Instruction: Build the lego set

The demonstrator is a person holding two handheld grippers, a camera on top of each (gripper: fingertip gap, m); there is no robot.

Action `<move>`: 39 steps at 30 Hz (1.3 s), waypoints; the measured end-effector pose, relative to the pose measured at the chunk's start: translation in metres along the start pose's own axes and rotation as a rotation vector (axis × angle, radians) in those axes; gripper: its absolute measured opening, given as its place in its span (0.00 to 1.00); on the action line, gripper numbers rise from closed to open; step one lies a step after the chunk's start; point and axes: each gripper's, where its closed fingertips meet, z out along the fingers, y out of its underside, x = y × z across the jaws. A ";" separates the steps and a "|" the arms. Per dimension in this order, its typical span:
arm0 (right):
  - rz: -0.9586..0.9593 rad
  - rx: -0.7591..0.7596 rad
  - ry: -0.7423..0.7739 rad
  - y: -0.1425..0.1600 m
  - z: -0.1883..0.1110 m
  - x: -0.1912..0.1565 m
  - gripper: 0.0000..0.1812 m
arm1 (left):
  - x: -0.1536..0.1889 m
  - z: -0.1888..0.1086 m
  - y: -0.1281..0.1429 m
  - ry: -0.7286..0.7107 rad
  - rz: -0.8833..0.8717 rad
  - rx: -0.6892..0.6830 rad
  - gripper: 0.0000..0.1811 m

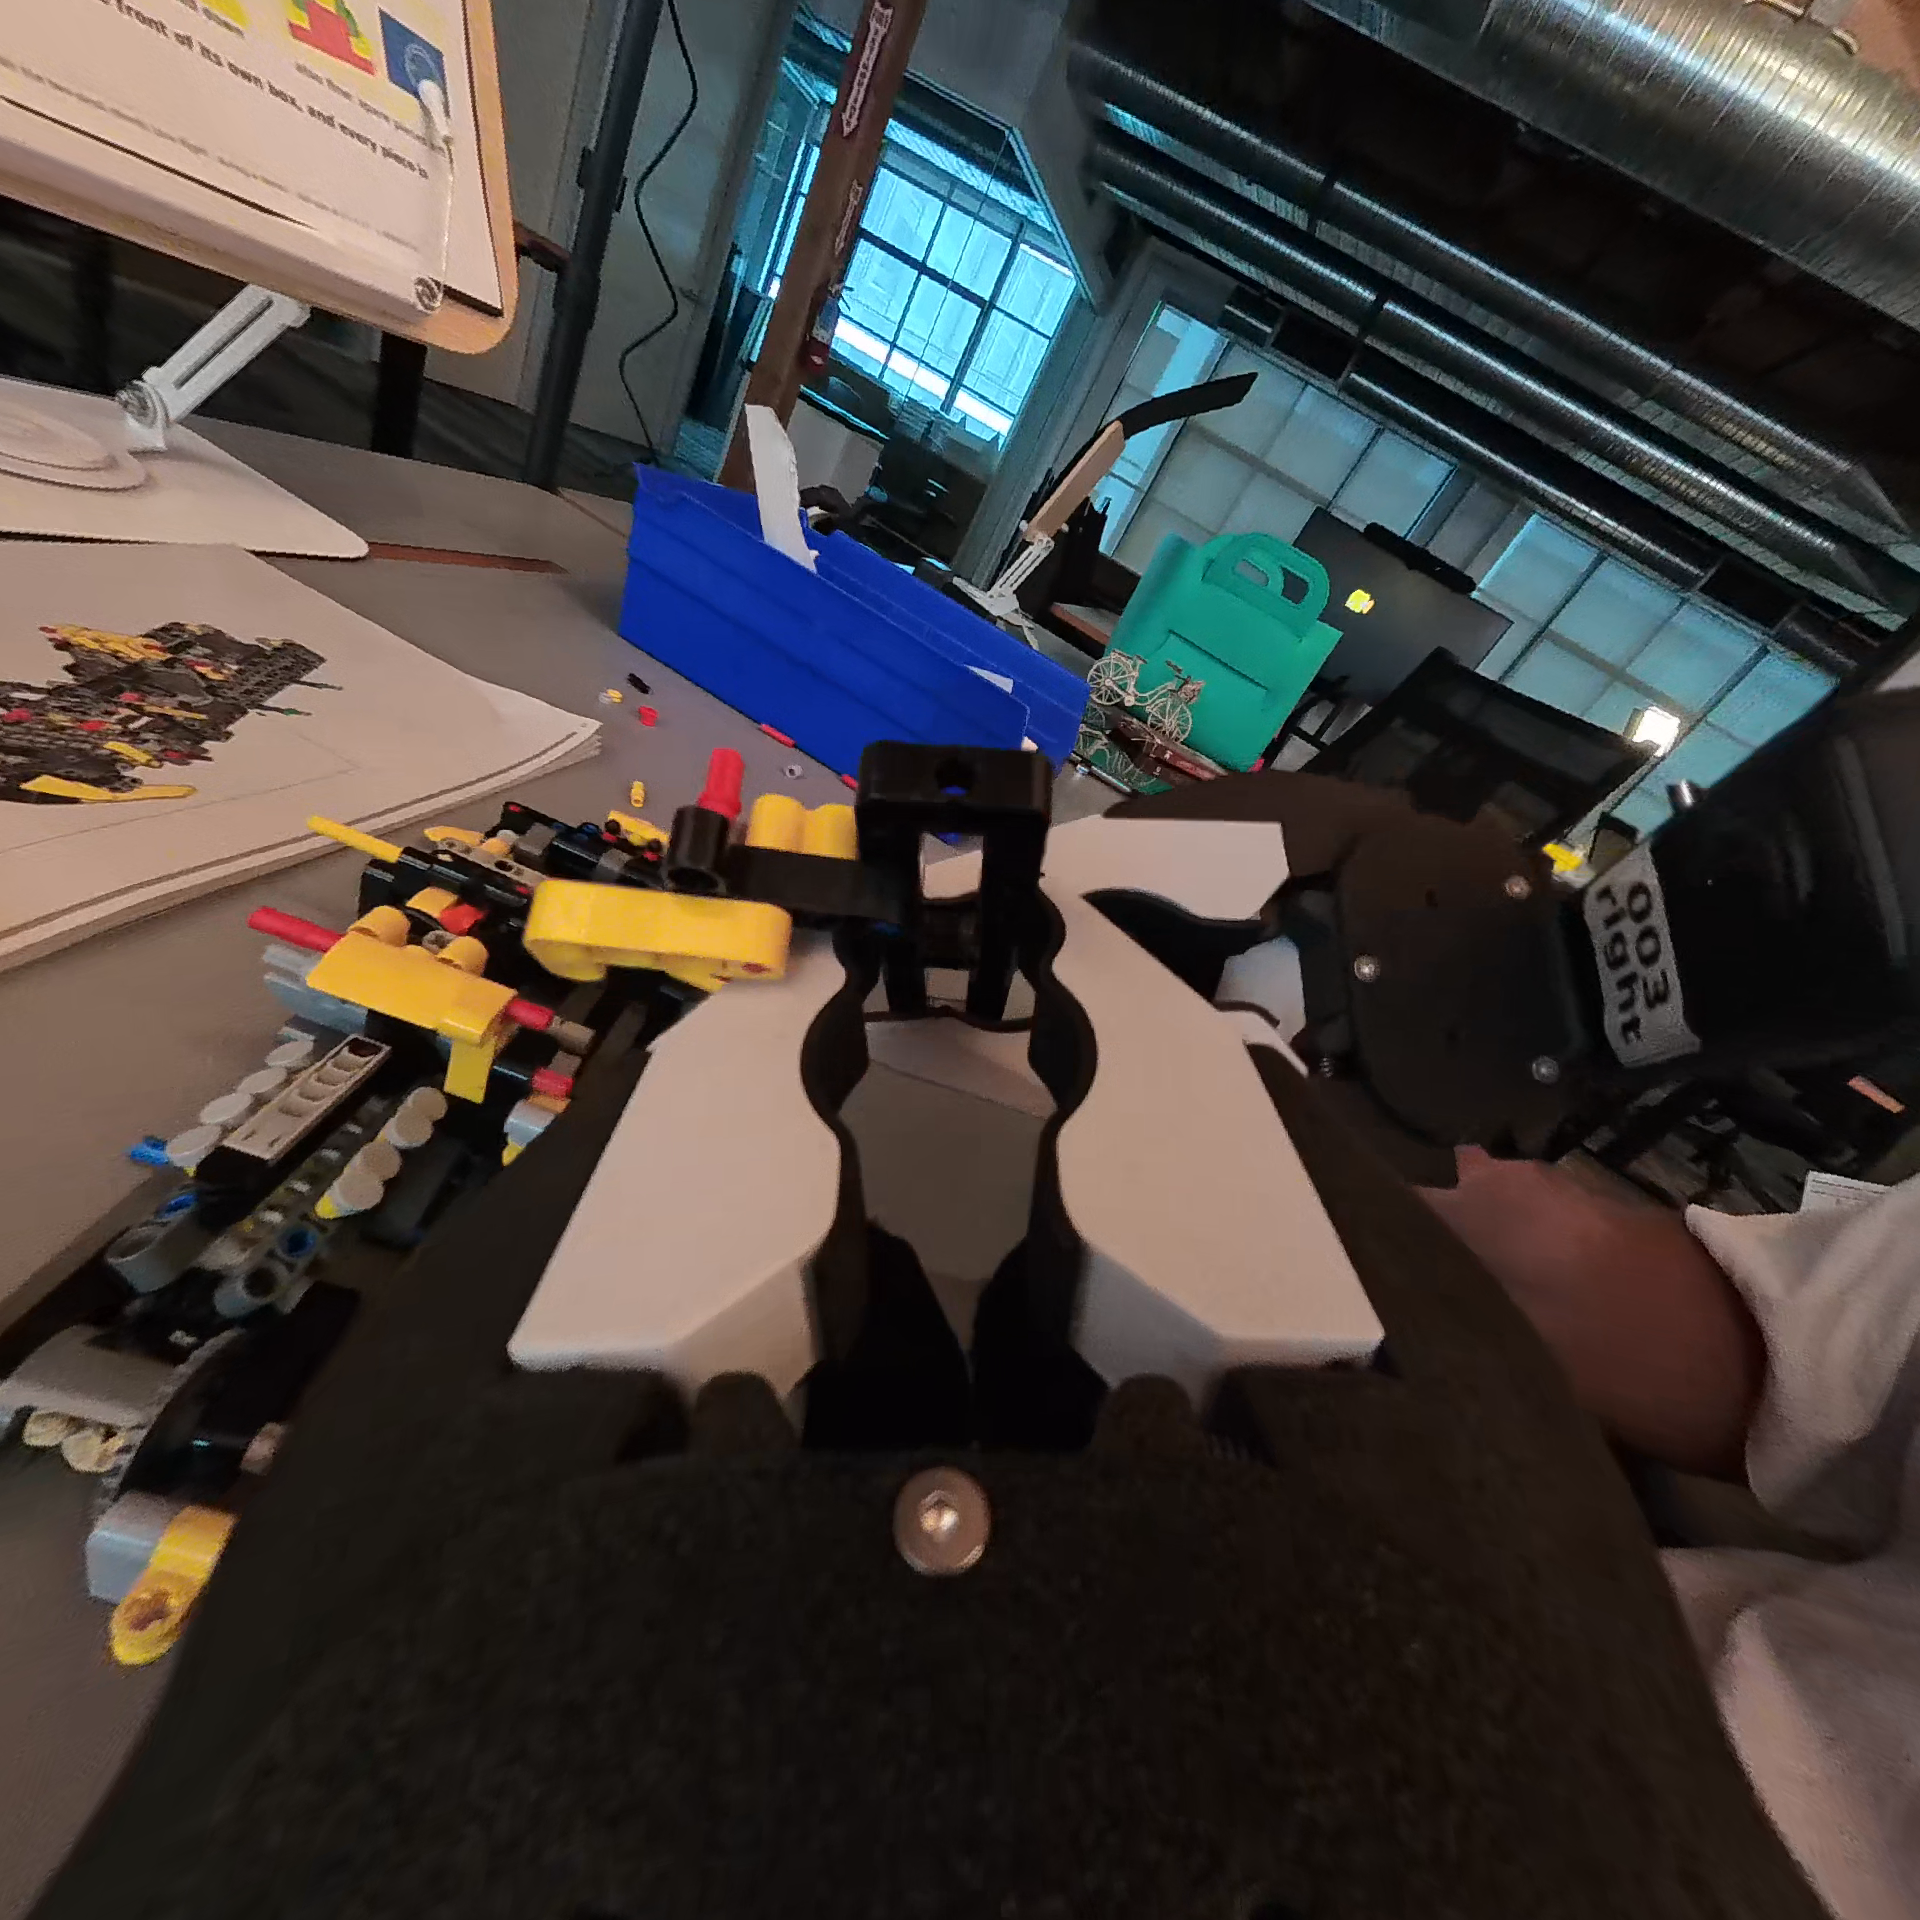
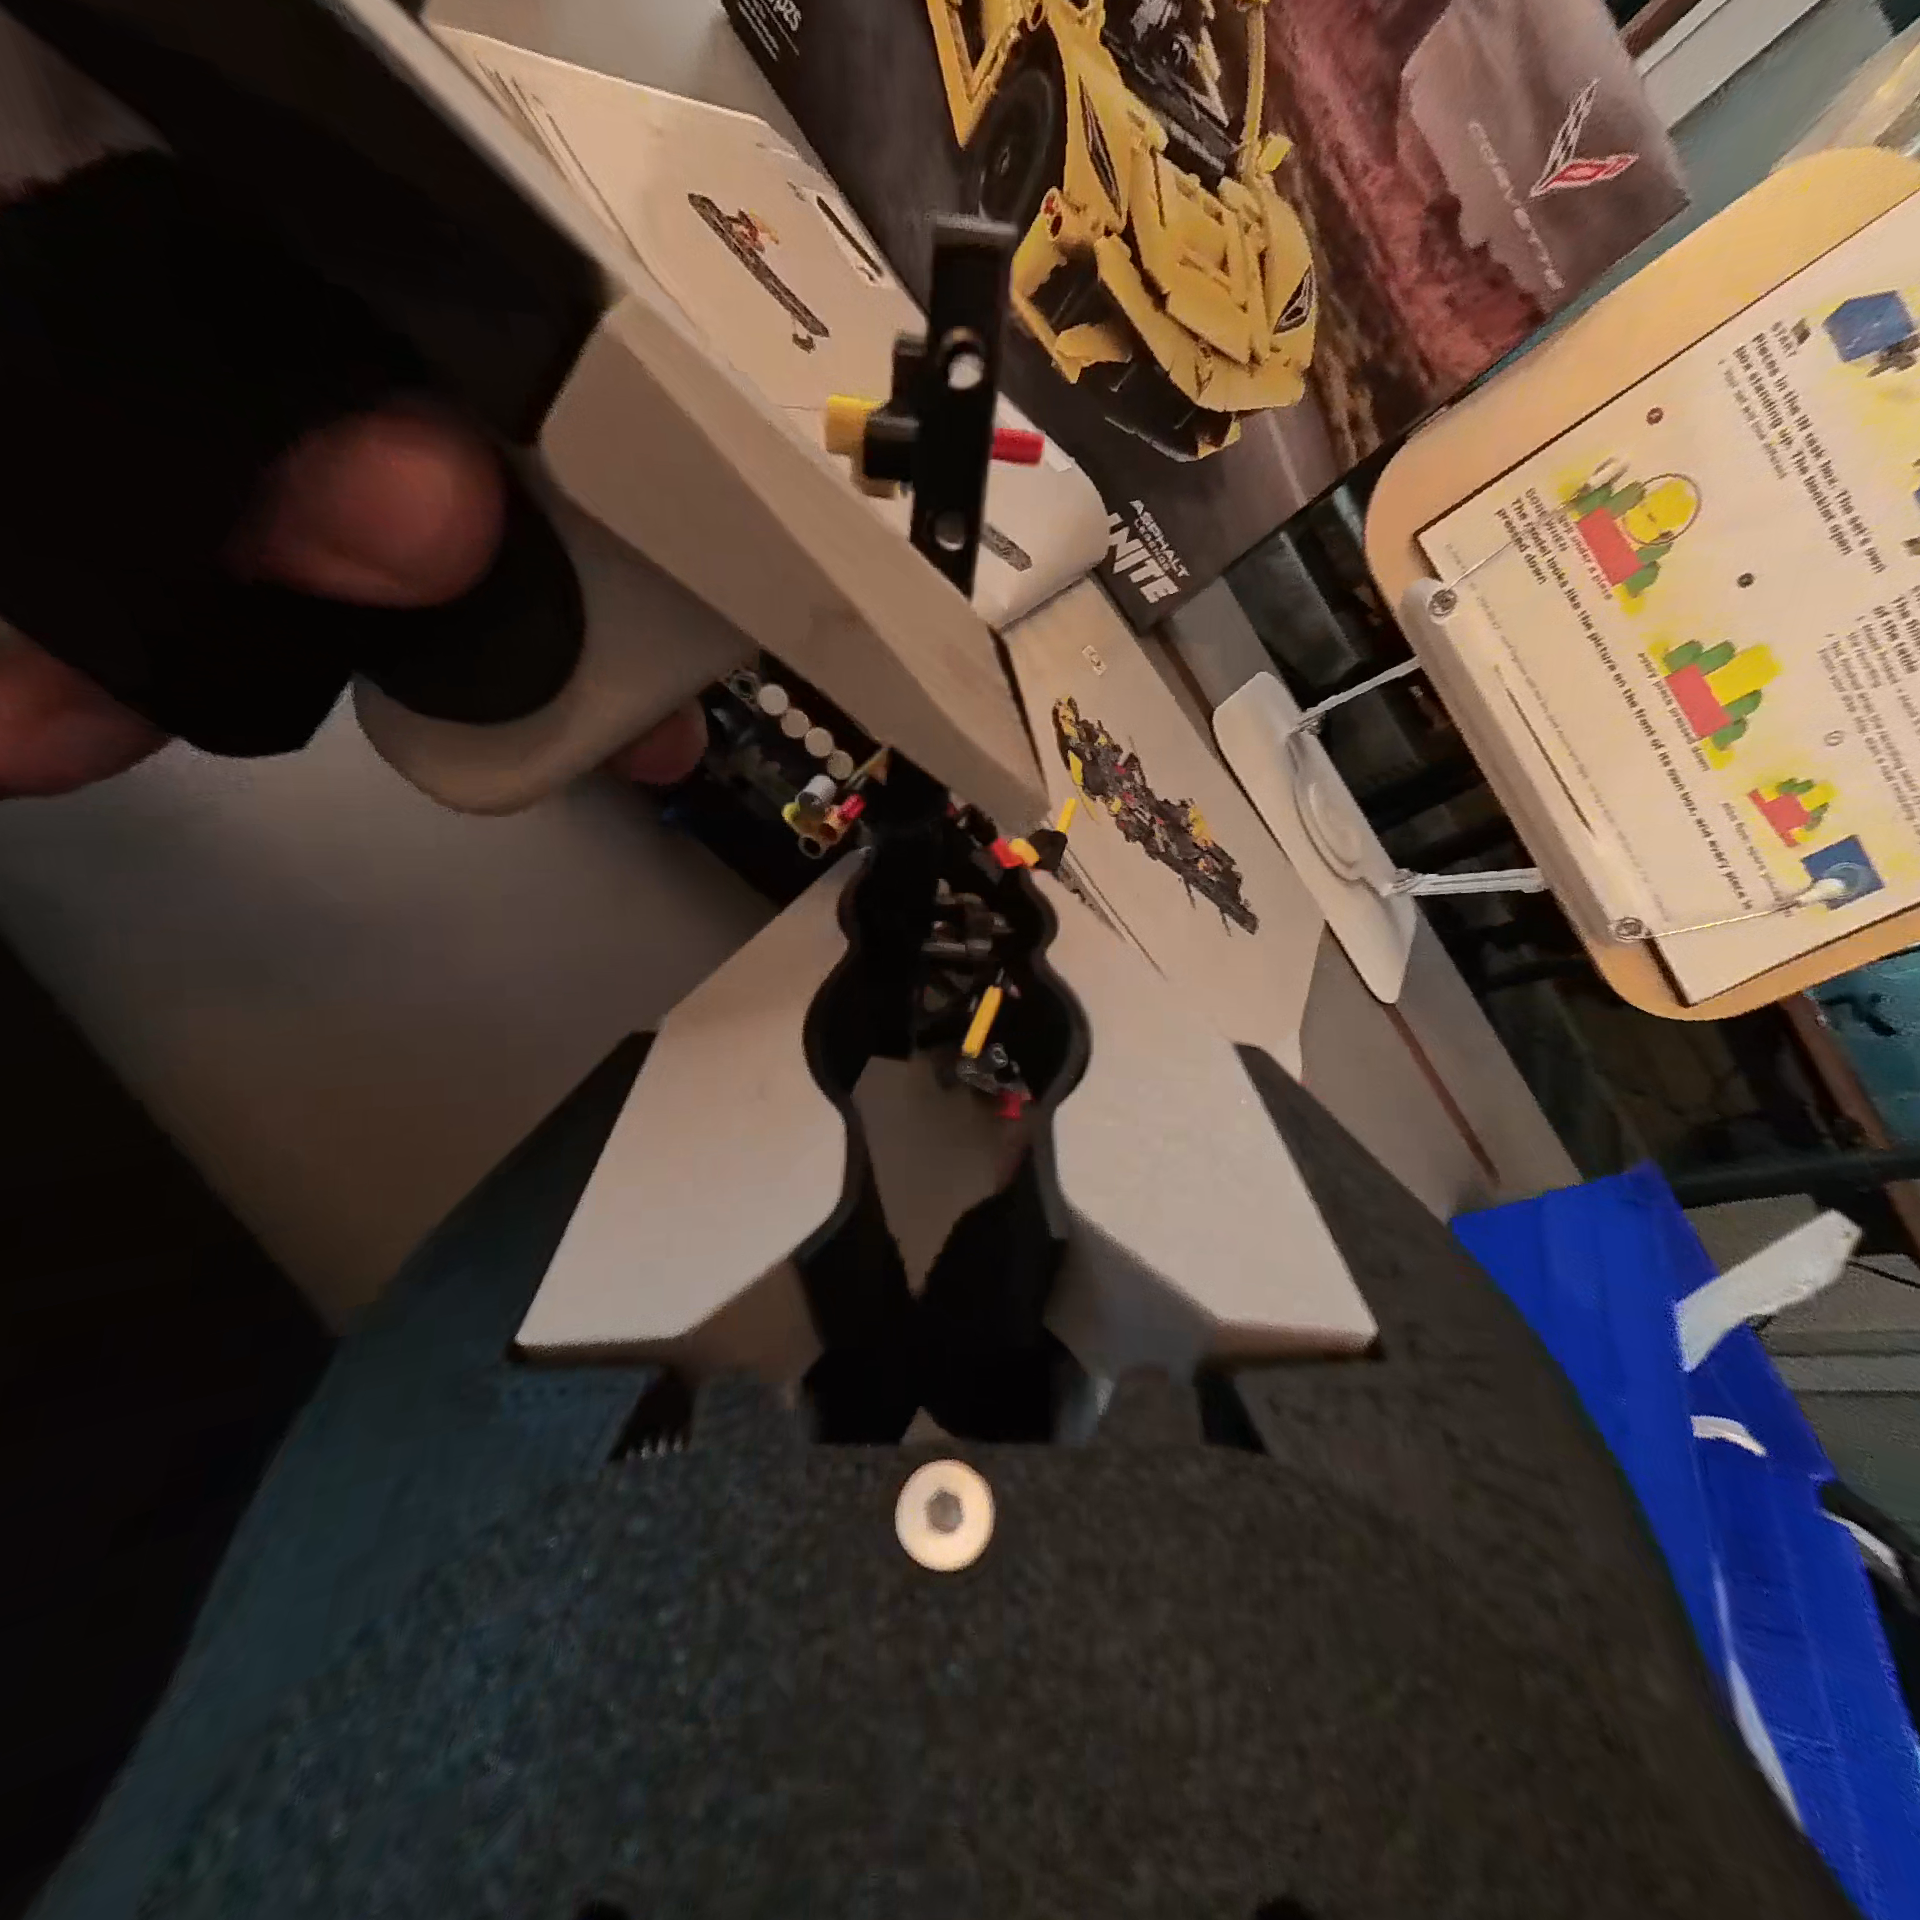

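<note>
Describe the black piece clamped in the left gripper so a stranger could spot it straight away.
Start at the blue bin at the back of the grey table. Just in front of it, the left gripper holds a black frame piece upright above the half-built lego model. Unlike the yellow and red parts beside it, it is an open black rectangle with a round hole on top.

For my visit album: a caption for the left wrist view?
Left hand-held gripper pinching a black Lego frame beside the half-built model.
</note>
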 end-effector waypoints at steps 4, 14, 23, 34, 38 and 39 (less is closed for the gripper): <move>-0.070 -0.005 0.059 0.002 0.001 0.001 0.12 | -0.001 0.002 0.002 -0.016 0.025 -0.012 0.15; 0.729 0.260 -0.629 -0.009 -0.034 -0.010 0.23 | 0.018 -0.011 -0.008 0.089 0.311 0.004 0.15; 1.121 0.359 -1.012 -0.010 -0.045 -0.012 0.05 | 0.037 -0.004 0.013 0.093 0.758 -0.013 0.15; 1.154 0.324 -1.072 -0.008 -0.043 -0.020 0.04 | 0.042 -0.004 0.023 0.103 0.917 -0.030 0.15; 1.154 0.280 -1.014 -0.001 -0.036 -0.019 0.03 | 0.033 -0.001 0.032 0.049 0.932 -0.086 0.16; 1.167 0.290 -1.013 -0.001 -0.036 -0.017 0.03 | 0.031 0.000 0.034 0.028 0.930 -0.101 0.16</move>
